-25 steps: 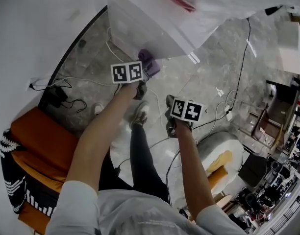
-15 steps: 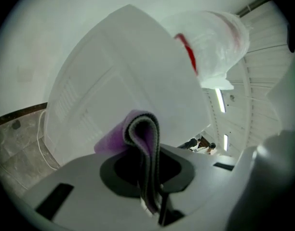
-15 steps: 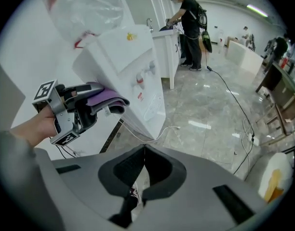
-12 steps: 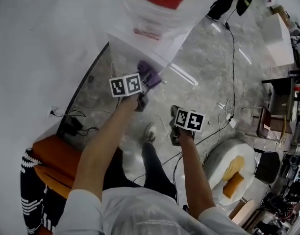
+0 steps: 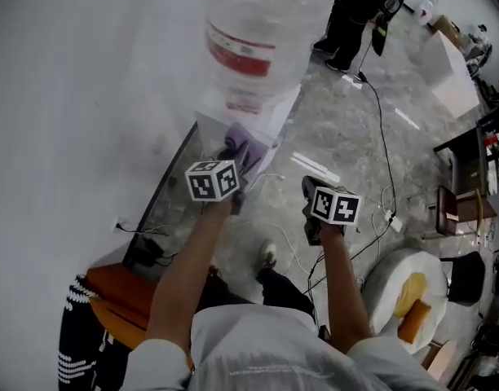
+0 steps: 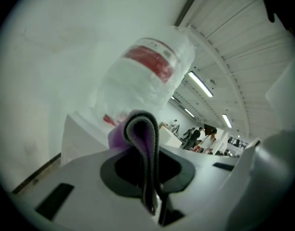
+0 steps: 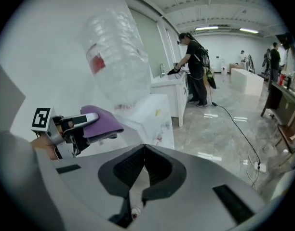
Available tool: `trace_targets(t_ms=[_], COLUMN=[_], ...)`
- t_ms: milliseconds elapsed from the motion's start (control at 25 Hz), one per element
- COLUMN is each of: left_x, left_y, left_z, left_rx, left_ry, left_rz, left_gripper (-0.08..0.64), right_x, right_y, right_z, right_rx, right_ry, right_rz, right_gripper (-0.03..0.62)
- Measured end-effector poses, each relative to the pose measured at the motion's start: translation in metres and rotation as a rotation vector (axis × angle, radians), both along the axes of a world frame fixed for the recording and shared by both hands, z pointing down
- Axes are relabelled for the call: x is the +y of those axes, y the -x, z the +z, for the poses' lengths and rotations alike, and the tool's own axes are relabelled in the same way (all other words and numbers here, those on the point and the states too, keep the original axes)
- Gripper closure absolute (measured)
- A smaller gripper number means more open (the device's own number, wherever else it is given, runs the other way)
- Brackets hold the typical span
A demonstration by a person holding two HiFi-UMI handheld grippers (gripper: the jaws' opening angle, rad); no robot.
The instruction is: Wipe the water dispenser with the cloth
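Here the left gripper [image 6: 150, 177] clamps the purple cloth [image 6: 140, 131], its length aimed at the water dispenser [image 5: 270, 114]; right gripper [image 7: 143, 165] closed, empty.

We find an open lab or workshop hall. Strip lights [image 6: 199, 83] run overhead, cables [image 5: 385, 149] trail across the polished stone floor [image 5: 339, 137], and a person [image 7: 193, 66] stands at a white bench [image 7: 174, 93].
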State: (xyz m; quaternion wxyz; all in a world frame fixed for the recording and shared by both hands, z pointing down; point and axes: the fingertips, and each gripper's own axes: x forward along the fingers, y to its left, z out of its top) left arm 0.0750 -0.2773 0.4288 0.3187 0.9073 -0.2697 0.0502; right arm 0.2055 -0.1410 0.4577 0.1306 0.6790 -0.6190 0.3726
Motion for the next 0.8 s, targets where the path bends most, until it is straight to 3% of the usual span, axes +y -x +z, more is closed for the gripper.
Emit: trace_targets(t_ms=[280,480,640,800], left_x=[0.0,0.013,0.03,0.037], left_y=[0.053,0.085,0.102,0.115], left_z=[-0.106,-0.177,-0.216,-0.247], left_rx=[-0.1,-0.214,-0.296,-0.327], left_ry=[-0.288,-0.527,-0.67,-0.763], left_rz=[-0.039,-0.046,-0.053,-0.097], left_gripper=[0.514,0.514,0.514,0.514], right_x=[-0.037,-0.048,-0.047,-0.046], right_y=[0.018,0.043,0.061,0.07], right_z=[-0.122,-0.205,-0.252,-0.285], right_rx=[0.143,0.245,0.319,0.366], right_ry=[-0.29,-0.499,-0.592,-0.661], right_rz=[-0.142,-0.245,-0.339,-0.385], right_gripper=[0.578,0.578,0.578,0.578])
